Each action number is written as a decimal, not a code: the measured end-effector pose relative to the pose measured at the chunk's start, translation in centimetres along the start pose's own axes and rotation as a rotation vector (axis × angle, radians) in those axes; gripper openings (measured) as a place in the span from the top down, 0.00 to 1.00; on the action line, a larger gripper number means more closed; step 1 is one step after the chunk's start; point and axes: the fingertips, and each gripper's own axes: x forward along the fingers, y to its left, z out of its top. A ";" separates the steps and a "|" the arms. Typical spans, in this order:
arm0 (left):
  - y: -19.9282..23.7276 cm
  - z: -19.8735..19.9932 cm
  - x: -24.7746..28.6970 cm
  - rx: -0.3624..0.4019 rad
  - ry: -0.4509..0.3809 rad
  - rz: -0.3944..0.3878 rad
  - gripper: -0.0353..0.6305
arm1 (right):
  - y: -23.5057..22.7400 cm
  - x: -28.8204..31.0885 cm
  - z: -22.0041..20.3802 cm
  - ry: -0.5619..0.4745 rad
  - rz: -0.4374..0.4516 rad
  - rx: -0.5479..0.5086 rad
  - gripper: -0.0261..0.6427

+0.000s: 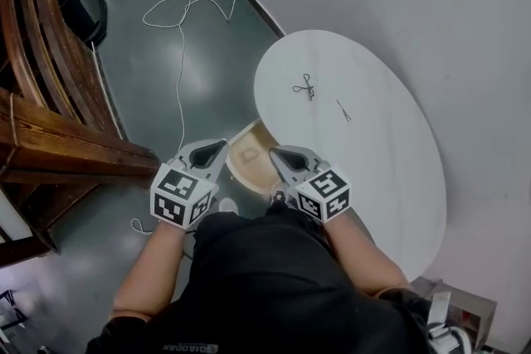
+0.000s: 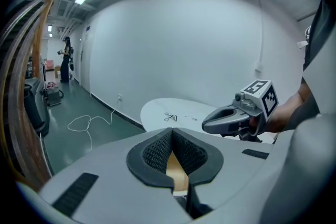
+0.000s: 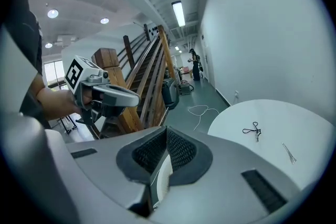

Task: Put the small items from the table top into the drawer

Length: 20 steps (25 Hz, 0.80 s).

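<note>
Hovering over the open drawer [image 1: 247, 155], the left gripper [image 1: 214, 148] and right gripper [image 1: 280, 155] have jaws together, empty. Well ahead on the table [image 1: 382, 178] lie a scissor-like tool [image 1: 304, 86] and a pin [image 1: 343, 110]. Both are probably light, stiff and slippery; pinch each at its middle.

White oval table top [image 1: 390, 170], surface otherwise bare, stands on a dark green floor [image 1: 149, 95] close to the wall. Two small items lie on its far half, near each other but not touching: a black scissor-like tool [image 1: 304, 86] towards the left edge, and a thin metal piece [image 1: 343, 110] just inboard of it. A pale wooden drawer [image 1: 249, 155] stands open below the near left edge. A white cable [image 1: 178, 12] lies looped on the floor.
</note>
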 end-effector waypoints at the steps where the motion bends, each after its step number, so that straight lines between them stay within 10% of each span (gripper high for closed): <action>1: -0.2 0.3 0.1 0.011 -0.005 0.000 0.92 | -0.3 -0.3 -0.1 -0.003 -0.013 0.005 0.95; 20: -5.7 0.6 6.3 0.103 0.122 -0.094 0.92 | -12.7 -7.6 -4.2 0.034 -0.305 0.067 0.95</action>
